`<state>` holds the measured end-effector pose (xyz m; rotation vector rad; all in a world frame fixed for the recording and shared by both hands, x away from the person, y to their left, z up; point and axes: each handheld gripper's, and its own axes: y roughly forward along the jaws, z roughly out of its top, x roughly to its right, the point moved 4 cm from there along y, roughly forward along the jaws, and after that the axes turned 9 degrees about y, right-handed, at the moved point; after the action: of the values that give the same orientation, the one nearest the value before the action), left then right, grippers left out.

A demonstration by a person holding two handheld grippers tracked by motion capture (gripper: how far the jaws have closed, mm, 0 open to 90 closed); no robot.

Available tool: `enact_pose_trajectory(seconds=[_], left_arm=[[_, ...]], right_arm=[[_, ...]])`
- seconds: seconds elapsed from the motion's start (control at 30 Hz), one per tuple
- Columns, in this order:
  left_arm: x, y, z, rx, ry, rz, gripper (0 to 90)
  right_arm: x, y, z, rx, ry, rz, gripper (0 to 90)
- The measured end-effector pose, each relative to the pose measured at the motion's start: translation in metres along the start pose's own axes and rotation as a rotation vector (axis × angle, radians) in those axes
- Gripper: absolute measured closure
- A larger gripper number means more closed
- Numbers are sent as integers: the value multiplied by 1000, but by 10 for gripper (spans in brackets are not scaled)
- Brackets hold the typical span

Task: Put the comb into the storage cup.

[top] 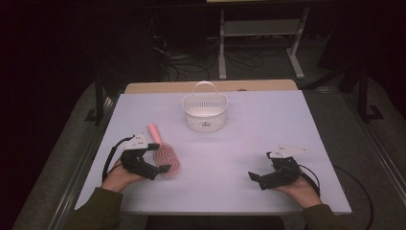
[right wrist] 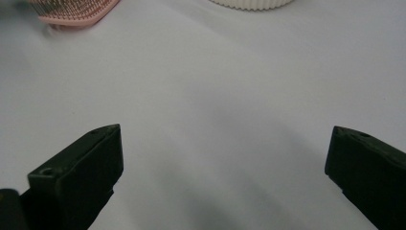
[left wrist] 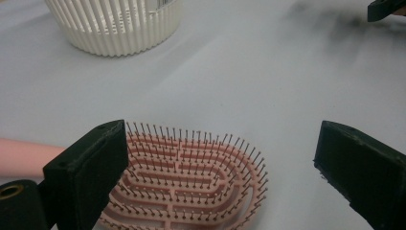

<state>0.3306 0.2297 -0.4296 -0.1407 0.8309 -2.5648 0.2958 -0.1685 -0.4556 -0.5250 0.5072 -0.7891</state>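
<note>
The left gripper stands wide open around the bristled head of the pink hairbrush lying flat near the white basket, so a shallow pinch on the springy bristles could slip.

Table with hairbrush, basket
</note>
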Motion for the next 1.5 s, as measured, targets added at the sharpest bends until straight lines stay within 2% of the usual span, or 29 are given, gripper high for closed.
enact_pose_trajectory(seconds=[0.37, 0.47, 0.7, 0.87, 0.93, 1.37, 1.5], left_arm=[[-4, -1, 5, 11, -3, 4, 94], [-7, -2, 7, 21, -16, 4, 111], [-13, -3, 10, 19, -18, 36, 168], [-18, -3, 14, 21, -11, 64, 250], [-19, -3, 14, 21, -12, 61, 269], [-31, -6, 17, 22, -48, 72, 426], [-36, -6, 19, 5, -59, 87, 482]], right_arm=[[-1, -1, 1, 11, 6, 7, 0], [0, -1, 2, 15, 13, 7, 0], [1, -1, 2, 18, 16, 6, 0], [1, -1, 2, 19, 18, 6, 0], [1, -1, 2, 18, 18, 6, 0], [2, -1, 3, 19, 22, 2, 0], [2, -1, 3, 20, 24, 4, 0]])
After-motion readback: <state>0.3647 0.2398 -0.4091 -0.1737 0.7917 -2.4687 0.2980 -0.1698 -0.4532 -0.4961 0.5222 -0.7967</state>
